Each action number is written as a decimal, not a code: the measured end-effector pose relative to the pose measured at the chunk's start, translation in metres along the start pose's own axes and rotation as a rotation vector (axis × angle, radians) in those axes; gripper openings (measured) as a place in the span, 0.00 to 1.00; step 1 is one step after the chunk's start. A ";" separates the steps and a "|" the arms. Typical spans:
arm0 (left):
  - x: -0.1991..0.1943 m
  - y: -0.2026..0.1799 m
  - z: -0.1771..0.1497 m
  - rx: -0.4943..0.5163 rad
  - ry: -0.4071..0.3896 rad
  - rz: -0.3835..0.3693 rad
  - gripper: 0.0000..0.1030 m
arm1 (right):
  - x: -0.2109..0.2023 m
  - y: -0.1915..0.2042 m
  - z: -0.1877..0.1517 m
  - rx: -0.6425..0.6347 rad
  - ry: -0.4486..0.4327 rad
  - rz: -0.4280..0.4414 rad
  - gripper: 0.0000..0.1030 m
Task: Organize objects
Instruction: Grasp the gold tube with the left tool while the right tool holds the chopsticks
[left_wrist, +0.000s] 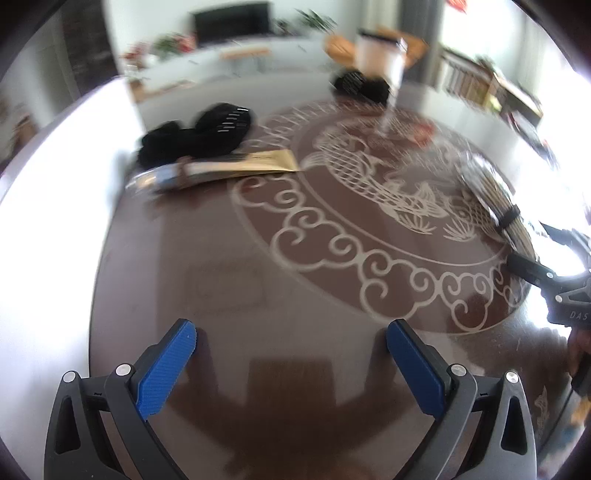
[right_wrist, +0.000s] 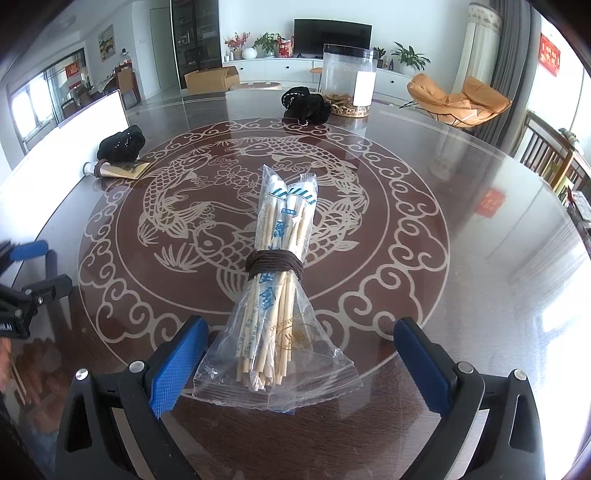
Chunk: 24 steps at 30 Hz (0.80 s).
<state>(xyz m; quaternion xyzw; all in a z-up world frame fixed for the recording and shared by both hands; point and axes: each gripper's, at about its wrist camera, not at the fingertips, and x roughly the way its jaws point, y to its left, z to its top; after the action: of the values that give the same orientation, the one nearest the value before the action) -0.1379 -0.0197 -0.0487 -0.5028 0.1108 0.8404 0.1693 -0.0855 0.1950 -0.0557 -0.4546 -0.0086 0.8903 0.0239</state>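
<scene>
Right wrist view is sharp; left wrist view is motion-blurred, so detail comes mostly from the right. The right hand-held gripper (right_wrist: 297, 356) is spread wide, blue ribbed pads either side of the near end of a chopstick bundle (right_wrist: 275, 291) w/o touching it; nothing gripped. The bundle is pale wooden sticks in clear crinkly plastic sleeves w/ blue print, bound round the middle by several turns of dark brown cord (right_wrist: 275, 263), lying flat on the table (right_wrist: 461, 280), long axis pointing away from the camera, over the fish motif. In the left view the same bundle (left_wrist: 487, 195) shows only at the far right edge, smeared, w/ the right hand-held gripper's black frame just beside its near end. The left hand-held gripper (left_wrist: 291, 360) is also wide open and empty, low over bare table near the edge; the right view catches it at far left (right_wrist: 26, 269). The table is round, glossy dark brown under a glass top, w/ a cream paper-cut pattern of two fish ringed by cloud scrolls. At the far side a tall clear cylindrical jar (right_wrist: 347, 79) w/ a white label holds a shallow layer of tan pieces, prob. dried food, can't tell what. A crumpled black cloth (right_wrist: 306, 103) sits touching its left side. Toward the left edge a second black cloth (right_wrist: 120, 144) lies against a gold-tan flat packet (right_wrist: 127, 170) w/ a small bottle-like end; the left view shows these nearer (left_wrist: 195, 136), (left_wrist: 236, 166), but blurred.
</scene>
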 end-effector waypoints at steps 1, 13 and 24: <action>0.002 0.000 0.010 0.020 0.002 0.013 1.00 | 0.000 0.001 0.000 -0.003 -0.002 -0.002 0.98; 0.059 0.053 0.120 0.000 0.025 0.049 1.00 | -0.005 0.000 -0.001 0.008 -0.036 -0.012 0.98; 0.029 0.027 0.061 0.129 0.100 -0.001 1.00 | -0.006 0.001 -0.001 0.008 -0.040 0.000 0.98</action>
<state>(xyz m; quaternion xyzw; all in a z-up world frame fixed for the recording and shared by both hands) -0.2107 -0.0176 -0.0448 -0.5321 0.1726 0.8054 0.1962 -0.0815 0.1939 -0.0513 -0.4364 -0.0054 0.8994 0.0256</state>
